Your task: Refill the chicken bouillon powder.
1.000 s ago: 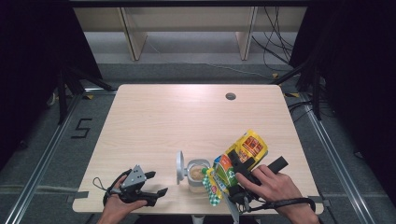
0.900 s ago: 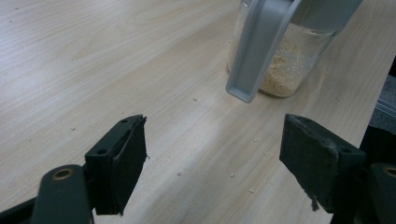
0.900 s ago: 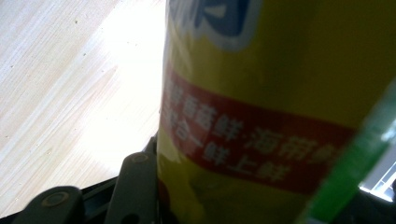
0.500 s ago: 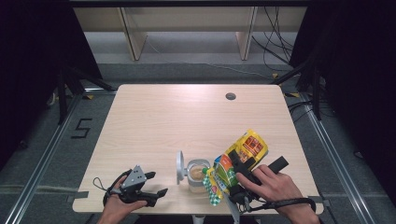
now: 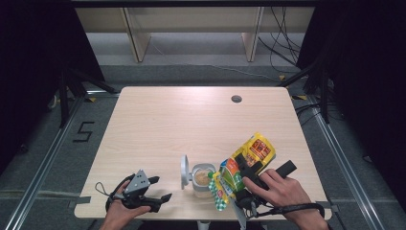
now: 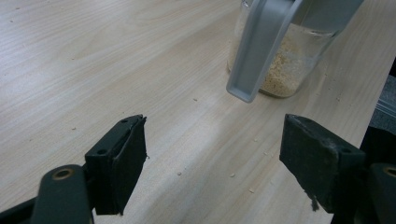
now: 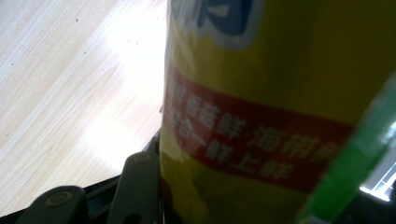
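1. Packet [image 5: 253,152]: yellow, red-banded, tilted mouth-down beside the jar's right side at the worktop's [image 5: 191,124] near edge.
2. Jar [image 5: 203,178]: clear, lid [image 5: 184,171] flipped open, pale granules inside. Judged step: pouring; keep the mouth over the opening.
3. Right claw [image 5: 246,175]: clenched on the packet. Tip slowly to limit spills.
4. Left claw [image 5: 155,190]: released, empty, resting apart from the jar; could steady it.

Table's [image 5: 191,120] far half lies open; jar [image 5: 203,179] and pouch [image 5: 251,153] crowd the near edge.
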